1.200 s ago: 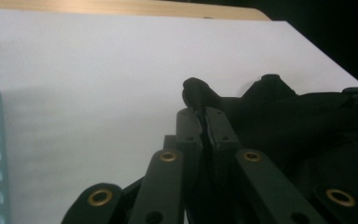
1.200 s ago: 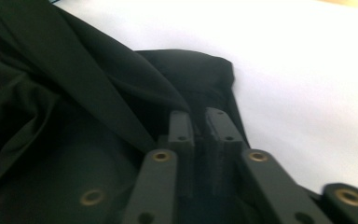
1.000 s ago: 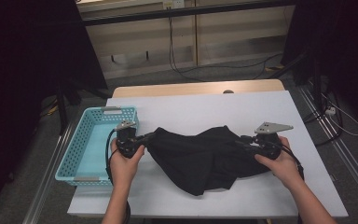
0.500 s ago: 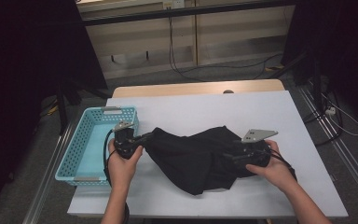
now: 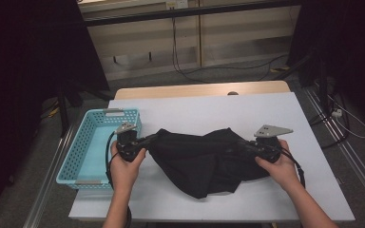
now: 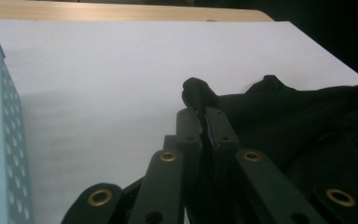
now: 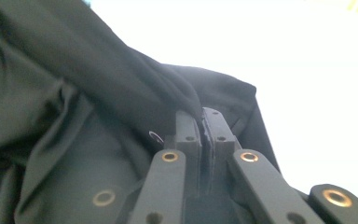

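My left tongs (image 5: 145,141) are clenched on one end of the black cloth (image 5: 204,159), my right tongs (image 5: 244,147) have just closed onto the other; the cloth lies bunched on the white surface (image 5: 209,111), just right of the blue basket (image 5: 83,152).

garment (image 5: 204,159) mid table (image 5: 247,109) | basket (image 5: 83,147) on table's L edge, just L of garment

The right gripper (image 5: 247,148) has let go of the black cloth (image 5: 204,159) and its jaws have just been closing again, now pinching a fold nearer the garment's right edge, fabric bunched between them.
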Demonstrator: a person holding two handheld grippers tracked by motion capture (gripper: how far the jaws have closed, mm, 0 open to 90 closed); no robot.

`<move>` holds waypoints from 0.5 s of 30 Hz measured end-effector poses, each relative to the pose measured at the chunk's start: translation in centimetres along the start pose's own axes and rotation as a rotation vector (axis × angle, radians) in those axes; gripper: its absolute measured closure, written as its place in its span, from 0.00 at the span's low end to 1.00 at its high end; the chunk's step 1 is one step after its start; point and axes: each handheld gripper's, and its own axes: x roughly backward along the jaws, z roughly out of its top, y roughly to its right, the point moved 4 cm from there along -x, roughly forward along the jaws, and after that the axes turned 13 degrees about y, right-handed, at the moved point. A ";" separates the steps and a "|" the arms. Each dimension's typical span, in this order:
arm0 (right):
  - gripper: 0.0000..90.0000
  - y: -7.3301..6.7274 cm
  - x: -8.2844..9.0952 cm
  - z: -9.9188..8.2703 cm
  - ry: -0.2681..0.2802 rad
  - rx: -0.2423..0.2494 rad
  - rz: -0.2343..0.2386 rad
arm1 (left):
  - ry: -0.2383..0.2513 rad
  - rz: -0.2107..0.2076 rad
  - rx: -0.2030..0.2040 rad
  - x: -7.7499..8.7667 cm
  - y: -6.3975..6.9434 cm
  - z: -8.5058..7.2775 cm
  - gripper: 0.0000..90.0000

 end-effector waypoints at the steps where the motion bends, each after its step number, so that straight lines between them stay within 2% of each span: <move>1: 0.97 0.1 0.3 0.3 0.012 -0.008 0.001 | 0.003 -0.008 -0.007 0.0 0.2 0.1 0.95; 2: 0.97 0.4 0.9 0.9 0.035 -0.013 -0.008 | 0.007 -0.015 -0.008 -0.1 0.4 0.1 0.95; 7: 0.97 0.8 1.8 1.6 0.072 -0.035 -0.027 | 0.009 -0.040 -0.030 -0.7 1.4 -0.1 0.95; 11: 0.97 1.1 1.8 1.5 0.071 -0.052 -0.036 | 0.009 -0.042 -0.037 -0.7 1.5 -0.1 0.95; 15: 0.97 1.0 1.5 1.6 0.076 -0.043 -0.040 | 0.018 -0.037 -0.036 -0.6 1.4 -0.1 0.95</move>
